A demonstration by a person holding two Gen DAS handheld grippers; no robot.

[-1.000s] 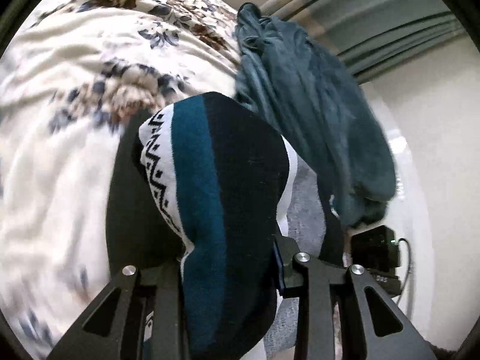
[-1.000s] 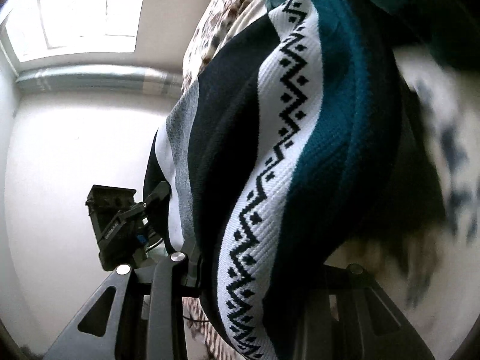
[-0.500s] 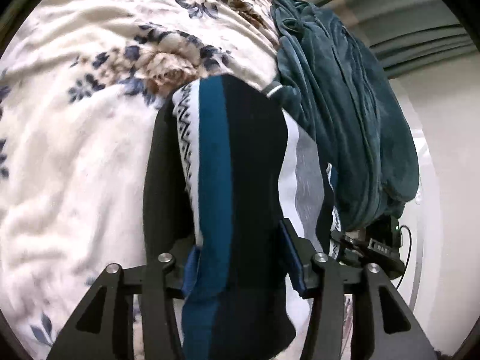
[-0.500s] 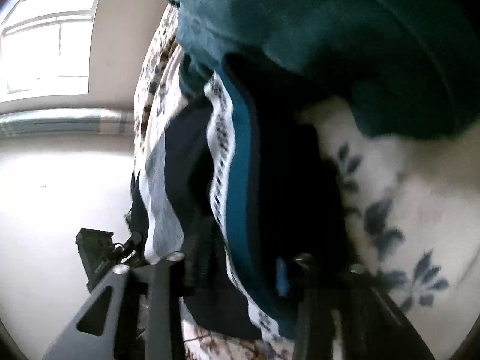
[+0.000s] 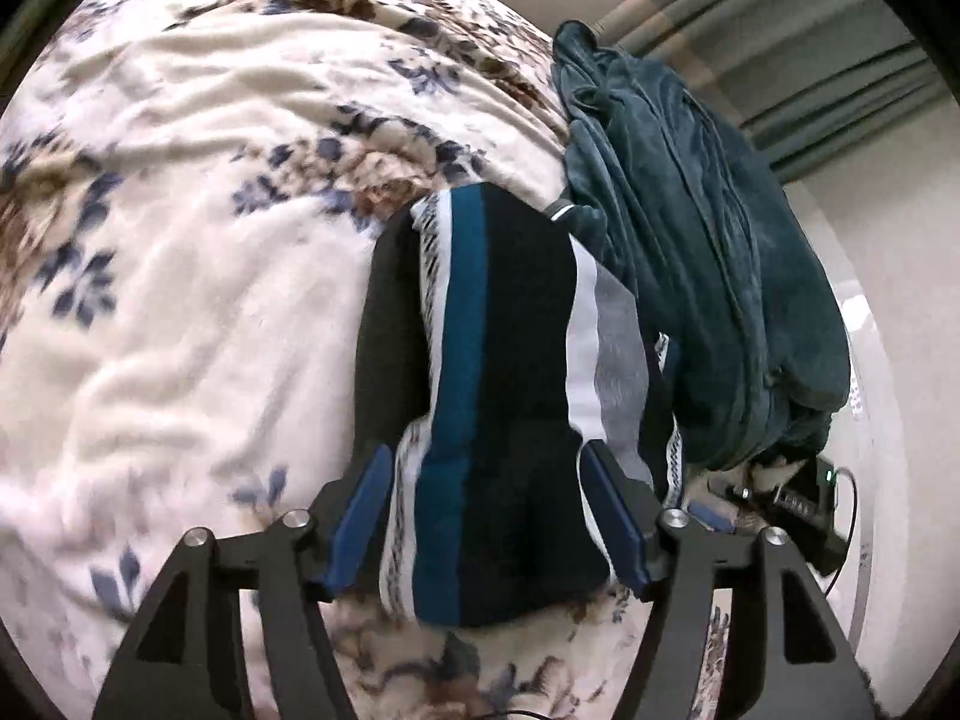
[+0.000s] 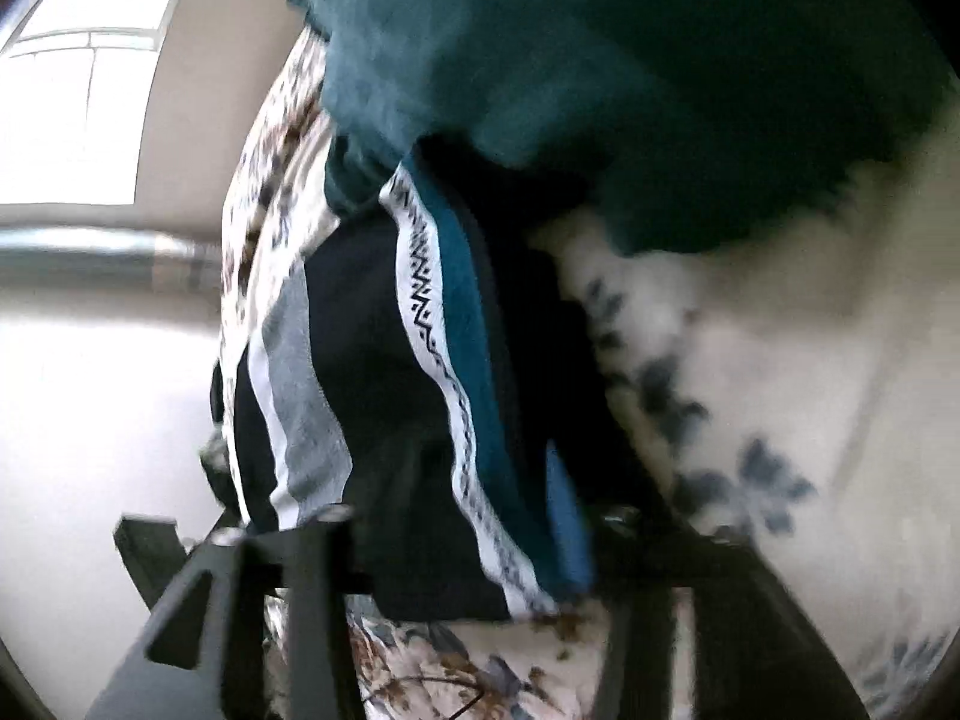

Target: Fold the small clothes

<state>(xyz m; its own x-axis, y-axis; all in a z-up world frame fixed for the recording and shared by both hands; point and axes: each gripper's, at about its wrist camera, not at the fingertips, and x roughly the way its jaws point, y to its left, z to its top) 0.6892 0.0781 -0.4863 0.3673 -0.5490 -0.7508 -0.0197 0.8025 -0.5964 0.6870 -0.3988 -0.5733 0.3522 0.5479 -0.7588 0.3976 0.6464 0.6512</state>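
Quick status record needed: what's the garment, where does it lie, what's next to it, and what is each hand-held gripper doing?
garment: striped knit piece, bands of black, teal, white and grey, with a zigzag trim
surface: floral blanket
neighbour: dark teal fleece garment, on the right in the left wrist view
left hand-held gripper: jaws apart, one on each side of the knit's near end
right hand-held gripper: blurred; fingers at the knit's edge, grip unclear
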